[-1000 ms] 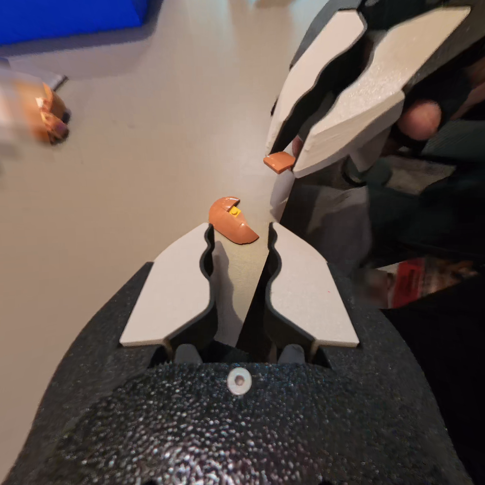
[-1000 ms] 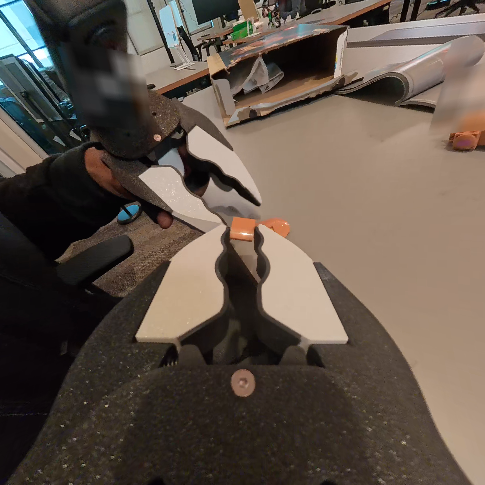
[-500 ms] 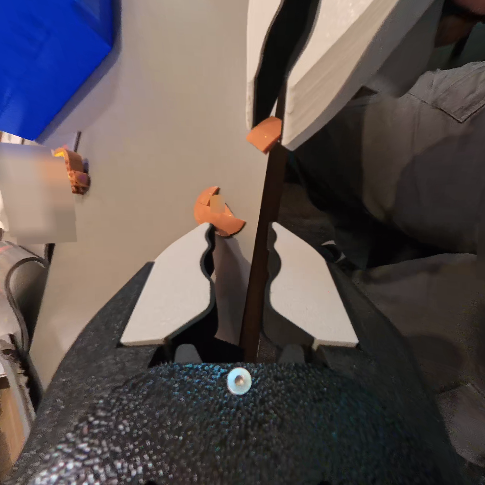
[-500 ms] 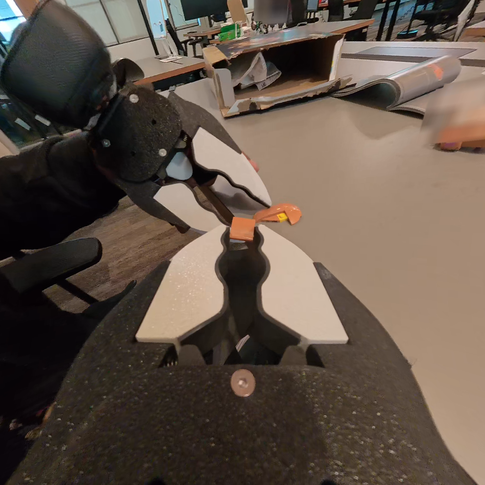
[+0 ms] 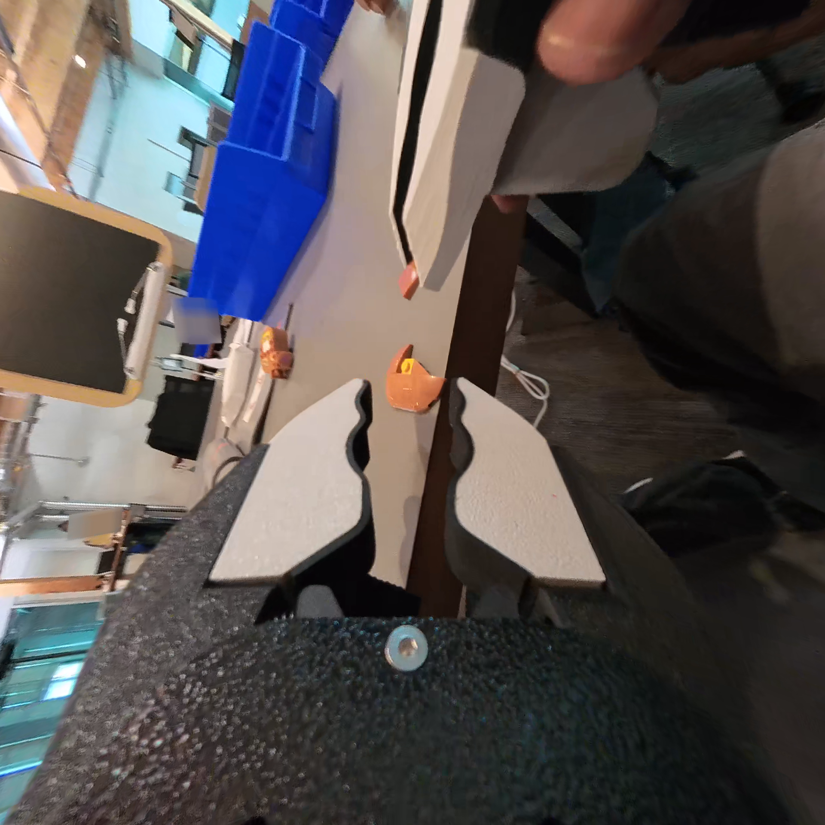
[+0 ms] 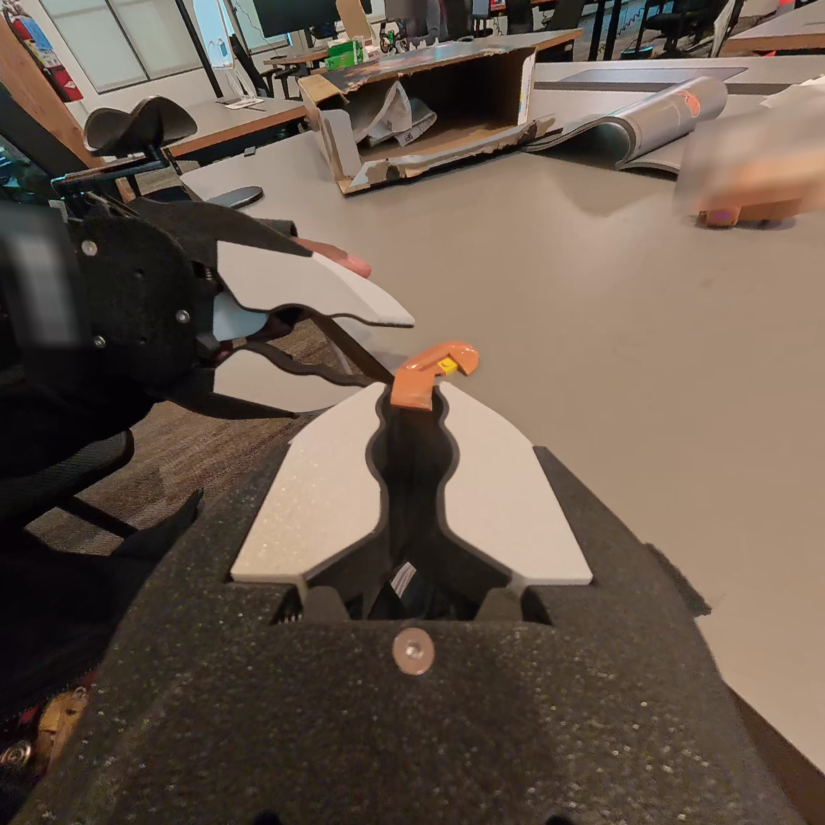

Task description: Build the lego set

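Right now my right gripper [image 6: 413,393] is clamped on a small orange tile [image 6: 410,392] at its tips. My left gripper [image 5: 408,386] is spread, empty, with the curved orange sub-assembly [image 5: 411,383] on the table edge [image 5: 464,357] just ahead of its tips. Both look light, rigid, glossy, so likely slippery; I'd pinch the flat sides.

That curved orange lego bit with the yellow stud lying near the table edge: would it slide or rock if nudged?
The curved orange piece looks like hard, glossy plastic, so probably stiff and slippery. It seems small and light on the smooth table, so likely to skid. Its rounded shell may rock.
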